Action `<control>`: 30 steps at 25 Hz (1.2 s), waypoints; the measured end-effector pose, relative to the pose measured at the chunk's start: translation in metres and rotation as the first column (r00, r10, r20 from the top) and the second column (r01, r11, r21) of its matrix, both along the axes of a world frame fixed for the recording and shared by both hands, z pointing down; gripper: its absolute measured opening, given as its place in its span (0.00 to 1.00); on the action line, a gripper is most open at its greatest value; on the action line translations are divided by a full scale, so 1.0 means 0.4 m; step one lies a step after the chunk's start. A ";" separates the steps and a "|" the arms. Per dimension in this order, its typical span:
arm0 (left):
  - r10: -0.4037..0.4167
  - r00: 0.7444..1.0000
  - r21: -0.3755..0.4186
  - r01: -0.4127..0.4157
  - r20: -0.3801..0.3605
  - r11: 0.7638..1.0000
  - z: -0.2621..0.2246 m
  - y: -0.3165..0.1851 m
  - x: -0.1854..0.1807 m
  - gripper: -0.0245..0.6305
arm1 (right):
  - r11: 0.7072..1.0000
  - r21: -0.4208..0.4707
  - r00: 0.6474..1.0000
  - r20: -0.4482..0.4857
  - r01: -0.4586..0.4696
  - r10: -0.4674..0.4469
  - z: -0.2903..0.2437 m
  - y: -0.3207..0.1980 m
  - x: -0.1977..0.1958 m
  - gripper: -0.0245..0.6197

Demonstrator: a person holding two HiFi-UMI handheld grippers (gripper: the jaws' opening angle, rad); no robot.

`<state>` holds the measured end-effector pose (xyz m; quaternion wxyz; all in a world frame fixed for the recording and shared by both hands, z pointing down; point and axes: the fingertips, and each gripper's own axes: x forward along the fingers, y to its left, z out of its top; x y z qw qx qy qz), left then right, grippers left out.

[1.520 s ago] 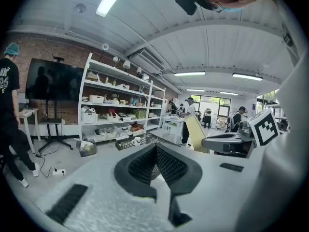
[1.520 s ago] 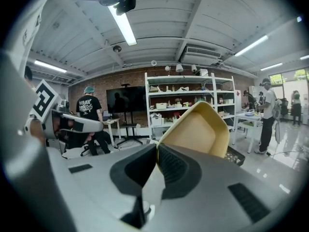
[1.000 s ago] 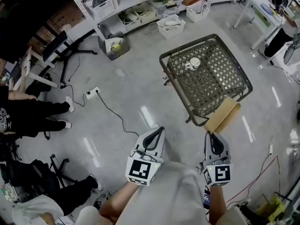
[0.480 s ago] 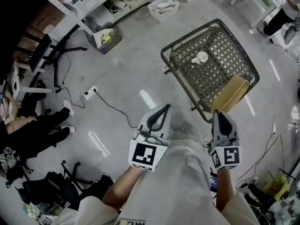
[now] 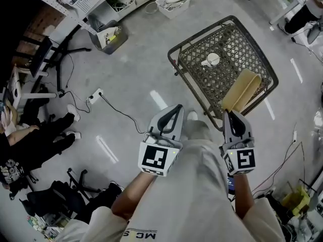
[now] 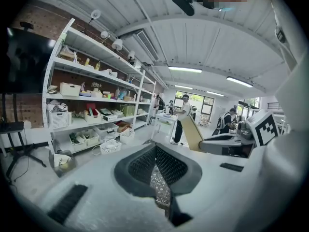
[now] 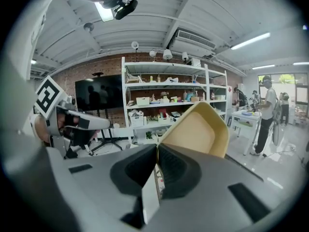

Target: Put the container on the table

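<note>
A tan, shallow plastic container (image 5: 243, 88) hangs tilted over the near right corner of the dark wire-mesh table (image 5: 193, 67). My right gripper (image 5: 231, 117) is shut on the container's near rim. In the right gripper view the container (image 7: 199, 128) rises just past the closed right gripper (image 7: 157, 152), its hollow side facing the camera. My left gripper (image 5: 172, 116) is held over the floor left of the table's near corner, shut with nothing in it. In the left gripper view the left gripper (image 6: 155, 149) has its jaws touching. A white cup (image 5: 212, 60) stands on the mesh top.
White shelving with bins (image 5: 172, 2) lines the far wall. A grey bin (image 5: 108, 36) stands beside it. A power strip with a black cable (image 5: 96, 96) lies on the floor at left. Seated people's legs (image 5: 45, 135) are at far left. A person (image 6: 182, 117) stands by a white table.
Both grippers have moved toward the table, and the container now reaches over the table's near right corner instead of hanging short of it. Neither gripper's jaws have changed.
</note>
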<state>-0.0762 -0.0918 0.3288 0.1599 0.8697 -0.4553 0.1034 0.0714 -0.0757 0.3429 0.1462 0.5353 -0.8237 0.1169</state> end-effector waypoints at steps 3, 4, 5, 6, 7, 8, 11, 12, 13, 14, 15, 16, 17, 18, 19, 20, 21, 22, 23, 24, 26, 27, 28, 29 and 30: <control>0.015 1.000 0.009 -0.015 0.012 1.000 0.009 -0.010 0.021 0.07 | 1.000 0.000 1.000 -0.001 0.012 -0.012 0.009 -0.019 0.010 0.09; 0.016 1.000 0.009 -0.016 0.014 1.000 0.012 -0.012 0.025 0.07 | 1.000 -0.008 1.000 0.001 0.009 -0.009 0.017 -0.022 0.014 0.09; 0.016 1.000 0.007 -0.016 0.016 1.000 0.015 -0.013 0.028 0.07 | 1.000 -0.018 1.000 0.002 0.006 -0.006 0.027 -0.023 0.018 0.09; 0.015 1.000 0.004 -0.015 0.019 1.000 0.020 -0.014 0.032 0.07 | 1.000 -0.026 1.000 0.000 0.006 -0.006 0.035 -0.026 0.021 0.09; 0.014 1.000 0.002 -0.014 0.020 1.000 0.023 -0.017 0.035 0.07 | 1.000 -0.030 1.000 -0.005 0.009 -0.009 0.043 -0.032 0.024 0.09; 0.011 1.000 -0.003 -0.011 0.019 1.000 0.026 -0.023 0.039 0.07 | 0.999 -0.030 1.000 -0.010 0.014 -0.015 0.050 -0.041 0.025 0.09; -0.006 1.000 -0.031 0.006 0.000 1.000 0.031 -0.038 0.050 0.07 | 0.999 -0.038 1.000 -0.018 0.025 -0.025 0.074 -0.065 0.023 0.09; -0.002 1.000 -0.032 0.002 0.001 0.999 0.034 -0.038 0.053 0.07 | 0.999 -0.046 1.000 -0.018 0.023 -0.024 0.083 -0.068 0.022 0.09; 0.005 1.000 -0.031 -0.004 0.007 1.000 0.039 -0.036 0.056 0.07 | 0.998 -0.053 1.000 -0.019 0.023 -0.024 0.092 -0.068 0.023 0.09; 0.009 1.000 -0.032 -0.009 0.010 0.999 0.044 -0.034 0.061 0.07 | 0.998 -0.060 0.999 -0.022 0.025 -0.027 0.100 -0.069 0.024 0.09; 0.008 1.000 -0.038 -0.008 0.008 0.999 0.048 -0.034 0.066 0.07 | 0.997 -0.065 0.999 -0.027 0.029 -0.030 0.109 -0.071 0.026 0.09; 0.005 1.000 -0.045 -0.005 0.004 0.999 0.052 -0.035 0.073 0.07 | 0.997 -0.070 0.999 -0.031 0.032 -0.034 0.120 -0.074 0.028 0.09; 0.004 1.000 -0.051 -0.004 0.001 0.999 0.057 -0.038 0.079 0.07 | 0.997 -0.075 0.999 -0.035 0.035 -0.038 0.132 -0.078 0.030 0.09; 0.004 1.000 -0.056 -0.004 -0.001 0.998 0.064 -0.040 0.085 0.07 | 0.996 -0.081 0.998 -0.038 0.038 -0.041 0.145 -0.083 0.031 0.09; 0.005 1.000 -0.061 -0.005 -0.001 0.998 0.071 -0.042 0.090 0.07 | 0.995 -0.087 0.998 -0.039 0.040 -0.044 0.159 -0.087 0.032 0.09; 0.007 1.000 -0.065 -0.006 0.001 0.998 0.079 -0.043 0.094 0.07 | 0.995 -0.093 0.998 -0.040 0.042 -0.046 0.173 -0.090 0.032 0.09; 0.009 1.000 -0.069 -0.009 0.003 0.998 0.086 -0.044 0.099 0.07 | 0.994 -0.099 0.998 -0.041 0.043 -0.047 0.186 -0.094 0.033 0.09; 0.011 1.000 -0.072 -0.011 0.006 0.997 0.093 -0.045 0.103 0.07 | 0.994 -0.104 0.998 -0.043 0.043 -0.048 0.199 -0.098 0.035 0.09; 0.012 1.000 -0.075 -0.012 0.007 0.997 0.098 -0.047 0.108 0.07 | 0.993 -0.109 0.998 -0.044 0.044 -0.049 0.210 -0.102 0.037 0.09; 0.012 1.000 -0.078 -0.011 0.007 0.997 0.103 -0.049 0.112 0.07 | 0.992 -0.115 0.998 -0.046 0.044 -0.049 0.221 -0.106 0.039 0.09; 0.009 1.000 -0.086 -0.009 0.006 0.996 0.114 -0.052 0.120 0.07 | 0.991 -0.128 0.997 -0.049 0.044 -0.051 0.244 -0.113 0.044 0.09; 0.008 1.000 -0.092 -0.007 0.007 0.996 0.120 -0.052 0.124 0.07 | 0.990 -0.136 0.997 -0.050 0.045 -0.052 0.257 -0.116 0.047 0.09; 0.007 1.000 -0.098 -0.006 0.010 0.995 0.128 -0.053 0.127 0.07 | 0.989 -0.144 0.997 -0.051 0.044 -0.052 0.272 -0.119 0.049 0.09; 0.006 1.000 -0.105 -0.004 0.013 0.994 0.137 -0.053 0.130 0.07 | 0.987 -0.152 0.997 -0.052 0.044 -0.052 0.287 -0.121 0.053 0.09; 0.005 1.000 -0.111 -0.003 0.016 0.994 0.145 -0.053 0.134 0.07 | 0.986 -0.162 0.997 -0.053 0.043 -0.052 0.304 -0.124 0.057 0.09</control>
